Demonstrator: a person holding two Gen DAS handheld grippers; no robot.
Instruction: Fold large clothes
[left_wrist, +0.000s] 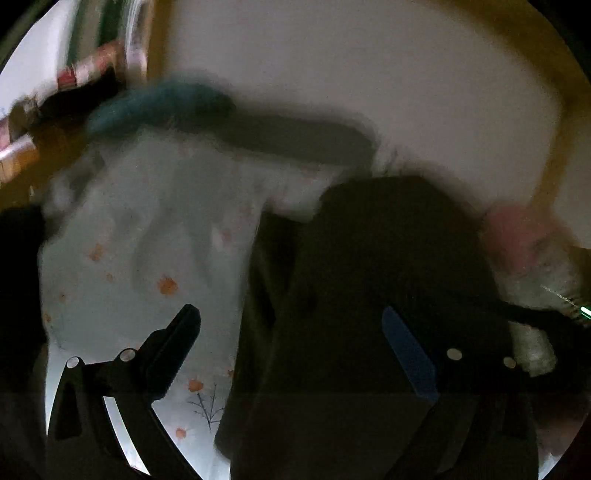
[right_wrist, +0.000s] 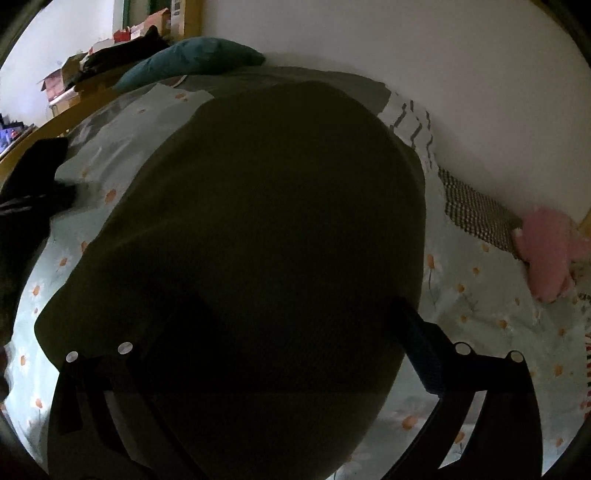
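A: Where is the dark olive garment (right_wrist: 266, 229) lying?

B: On the bed, over the pale floral sheet (right_wrist: 480, 314). In the right wrist view it fills the centre of the frame as one broad, smooth panel, running from the bottom edge up toward the teal pillow (right_wrist: 195, 59) at upper left. Its long axis seems to run away from the jaws toward the top of the frame.

A: And the right gripper (right_wrist: 266, 332)?

B: Its jaws stand wide apart, released, with the cloth spread across the whole gap between them. I cannot tell whether they touch the fabric or hover just above.

A: The left gripper (left_wrist: 291, 325)?

B: Also spread open, holding nothing. That view is blurred. The garment's edge runs up between the jaws: the left jaw sits over bare sheet at lower left, the right one over dark cloth, which rises in a rumpled mound at centre right.

A: So which is nearer an edge to take?

B: The left, I judge; the cloth's border lies right between its jaws.

A: Material?

B: Matte, thick, finely knit, like a sweatshirt. It should drape heavily and keep a crease poorly. The sheet is thin cotton with orange-centred daisies. A pink plush toy (right_wrist: 546, 254) sits at far right, well apart.
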